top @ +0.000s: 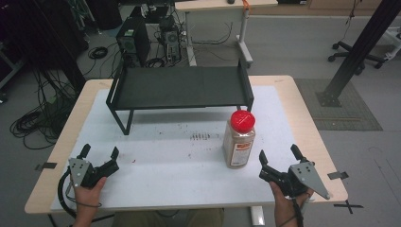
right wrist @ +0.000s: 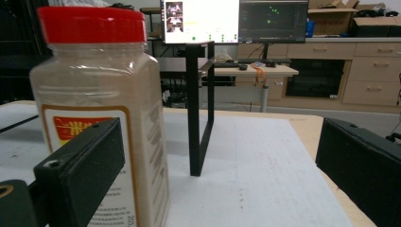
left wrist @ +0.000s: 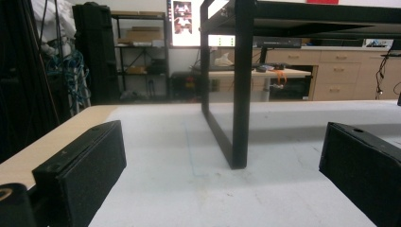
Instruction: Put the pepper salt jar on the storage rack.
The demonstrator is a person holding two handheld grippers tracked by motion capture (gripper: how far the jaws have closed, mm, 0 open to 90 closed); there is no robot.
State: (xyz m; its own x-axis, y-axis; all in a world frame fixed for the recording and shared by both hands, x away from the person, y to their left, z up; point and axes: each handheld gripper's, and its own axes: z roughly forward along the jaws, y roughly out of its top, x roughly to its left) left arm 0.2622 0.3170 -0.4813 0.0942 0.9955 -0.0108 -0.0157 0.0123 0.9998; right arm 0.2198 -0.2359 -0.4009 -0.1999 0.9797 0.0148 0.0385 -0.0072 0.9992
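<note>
While the table (top: 302,123) carries a black rack (top: 179,87) along its far side, I see the red-capped spice jar (top: 239,139) standing upright front-right of it, just beside my right gripper (top: 278,160), jaws apart, with my left gripper (top: 99,153) equally agape near the left edge.

Landmark: rack (top: 179,87). It stood on the table (top: 156,165), at the far side, roughly centred. Jar (top: 239,139) stood upright on the table in front of the rack's right end, near it but apart. Left gripper (top: 99,152) lay well in front of the rack's left end, near the table's front edge. Right gripper (top: 279,155) lay in front of the rack's right end, just right of the jar, not touching.
</note>
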